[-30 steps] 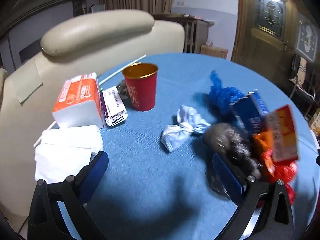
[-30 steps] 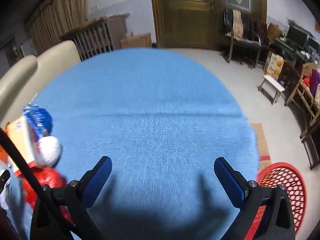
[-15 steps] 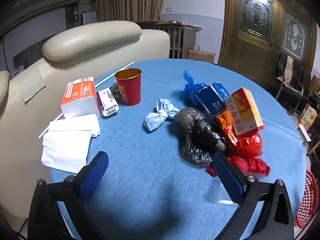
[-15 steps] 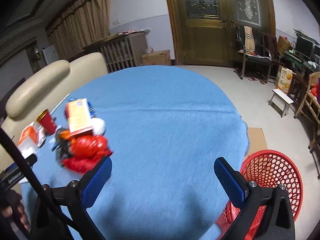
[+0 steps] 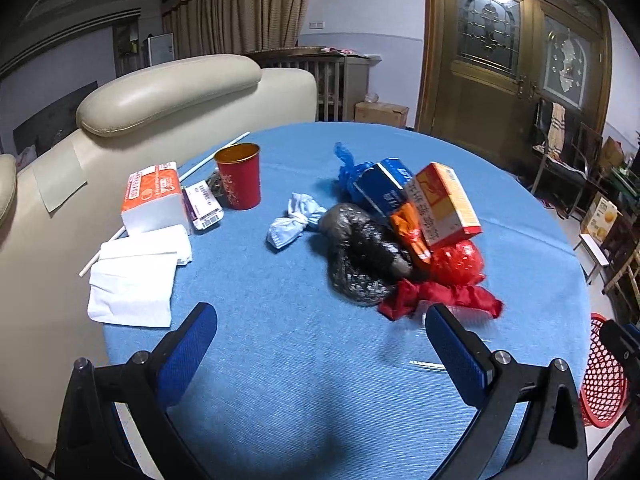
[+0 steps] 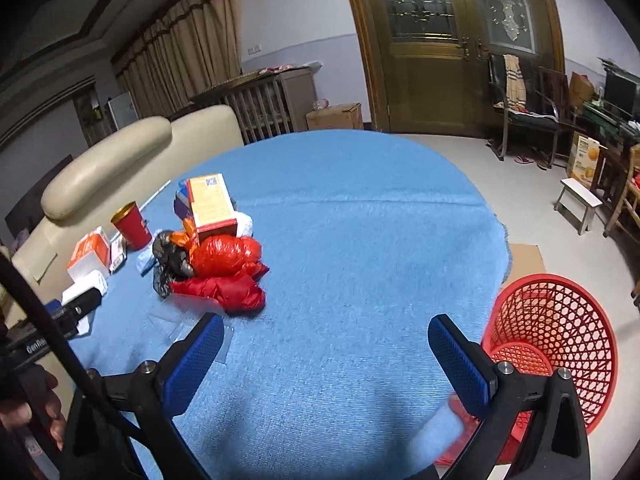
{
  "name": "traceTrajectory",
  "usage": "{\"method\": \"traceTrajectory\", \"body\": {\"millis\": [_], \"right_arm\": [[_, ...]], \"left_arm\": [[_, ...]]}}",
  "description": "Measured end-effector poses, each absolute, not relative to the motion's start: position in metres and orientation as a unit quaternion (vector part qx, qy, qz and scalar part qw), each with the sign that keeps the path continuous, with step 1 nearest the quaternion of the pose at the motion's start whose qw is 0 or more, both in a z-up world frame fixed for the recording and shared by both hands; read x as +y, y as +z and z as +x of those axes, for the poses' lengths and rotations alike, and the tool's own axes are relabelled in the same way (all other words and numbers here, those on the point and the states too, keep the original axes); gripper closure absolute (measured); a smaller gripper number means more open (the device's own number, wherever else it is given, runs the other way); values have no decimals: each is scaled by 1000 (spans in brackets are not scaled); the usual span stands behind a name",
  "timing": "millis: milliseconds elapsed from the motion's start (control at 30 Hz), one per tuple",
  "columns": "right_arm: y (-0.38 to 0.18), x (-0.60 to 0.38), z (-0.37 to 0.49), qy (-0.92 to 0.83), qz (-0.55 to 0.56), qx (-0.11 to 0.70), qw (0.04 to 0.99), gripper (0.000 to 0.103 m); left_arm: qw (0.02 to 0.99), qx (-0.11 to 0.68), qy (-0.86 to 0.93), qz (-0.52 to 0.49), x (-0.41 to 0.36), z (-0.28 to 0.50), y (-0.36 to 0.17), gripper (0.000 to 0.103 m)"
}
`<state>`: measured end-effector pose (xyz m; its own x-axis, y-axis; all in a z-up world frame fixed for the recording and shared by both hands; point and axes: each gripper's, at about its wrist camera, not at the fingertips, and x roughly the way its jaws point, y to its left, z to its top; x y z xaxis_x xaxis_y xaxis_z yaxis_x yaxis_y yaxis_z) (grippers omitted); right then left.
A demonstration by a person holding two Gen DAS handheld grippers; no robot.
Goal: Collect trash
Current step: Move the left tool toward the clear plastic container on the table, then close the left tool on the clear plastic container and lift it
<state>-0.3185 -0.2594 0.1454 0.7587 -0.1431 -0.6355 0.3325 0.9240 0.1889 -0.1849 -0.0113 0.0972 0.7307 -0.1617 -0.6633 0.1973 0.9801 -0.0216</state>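
A pile of trash lies on the round blue table (image 5: pixel 280 360): a red plastic bag (image 5: pixel 456 264), a black plastic bag (image 5: pixel 360 248), an orange-yellow carton (image 5: pixel 444 200), a blue package (image 5: pixel 380 188) and a crumpled face mask (image 5: pixel 294 220). The pile also shows in the right wrist view, with the red bag (image 6: pixel 228 256) in front. My left gripper (image 5: pixel 320 344) is open and empty, short of the pile. My right gripper (image 6: pixel 324 352) is open and empty above the table's near part. A red mesh basket (image 6: pixel 552 332) stands on the floor at the right.
A red cup (image 5: pixel 238 176), an orange tissue pack (image 5: pixel 154 196), white napkins (image 5: pixel 136 272) and a labelled packet (image 5: pixel 202 204) lie at the table's left. A cream sofa (image 5: pixel 160 92) stands behind. A small clear wrapper (image 5: pixel 428 360) lies near the left gripper. Chairs and a stool (image 6: pixel 580 200) stand at the right.
Both grippers have pulled back and risen from the table. The trash pile now looks smaller and farther away, and the red basket has come into the right wrist view.
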Motion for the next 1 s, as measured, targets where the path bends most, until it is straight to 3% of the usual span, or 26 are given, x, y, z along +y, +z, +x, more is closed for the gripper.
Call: {"method": "traceTrajectory", "body": {"millis": [1000], "right_arm": [[143, -297, -350, -170, 186, 294, 922, 0]], "left_arm": [[907, 377, -181, 53, -78, -204, 83, 0]]}}
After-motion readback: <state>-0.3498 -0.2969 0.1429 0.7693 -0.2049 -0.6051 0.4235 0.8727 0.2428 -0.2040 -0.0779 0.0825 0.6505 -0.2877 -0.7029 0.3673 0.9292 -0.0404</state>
